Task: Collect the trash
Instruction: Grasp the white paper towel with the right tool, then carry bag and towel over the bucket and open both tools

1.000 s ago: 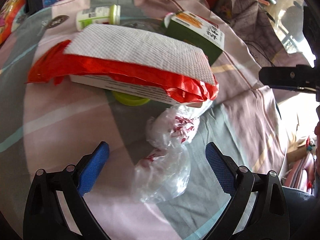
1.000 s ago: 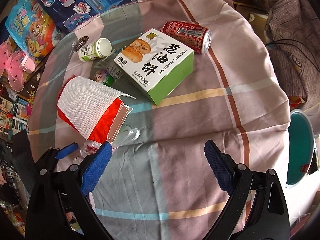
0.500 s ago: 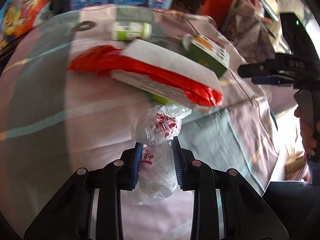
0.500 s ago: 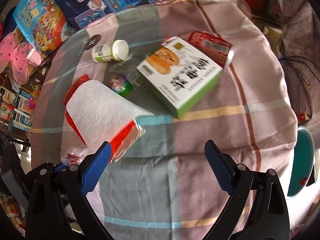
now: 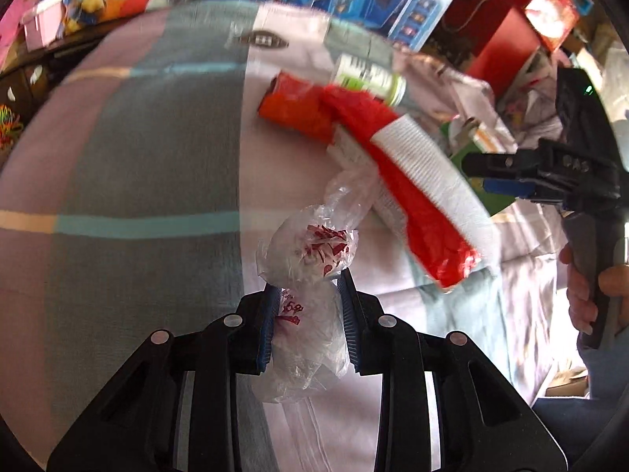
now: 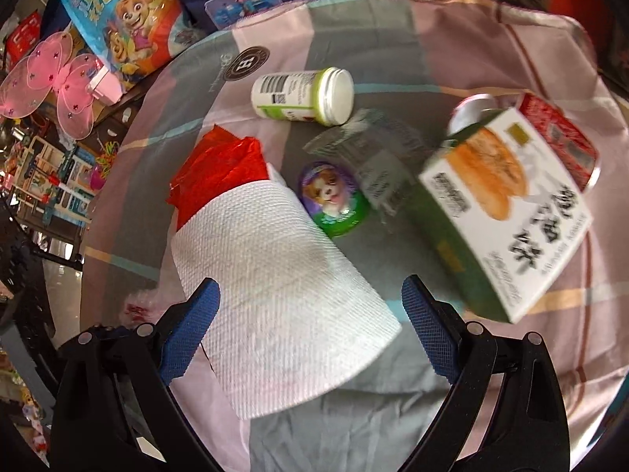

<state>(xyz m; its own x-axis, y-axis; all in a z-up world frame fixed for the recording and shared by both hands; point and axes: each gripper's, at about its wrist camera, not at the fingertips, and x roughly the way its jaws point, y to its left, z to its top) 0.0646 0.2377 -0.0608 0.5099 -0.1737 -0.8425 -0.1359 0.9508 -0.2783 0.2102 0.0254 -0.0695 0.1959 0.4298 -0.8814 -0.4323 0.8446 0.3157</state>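
Cluttered toy-shop backdrop, round worktop (image 6: pixel 471 39) under a plaid cloth. Left gripper (image 5: pixel 308 322) has its jaws pinching the crumpled plastic bag (image 5: pixel 310 275). Right gripper (image 6: pixel 310 330) hovers, jaws spread, over the paper towel (image 6: pixel 275 275). Bottle (image 6: pixel 302 96), green box (image 6: pixel 507 216) and can (image 6: pixel 558 133) all left, so early days I reckon.

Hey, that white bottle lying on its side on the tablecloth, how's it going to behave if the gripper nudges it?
The white bottle lies on its round side, so it will probably roll. It looks like stiff plastic, likely light. The soft, creased tablecloth may slow it.
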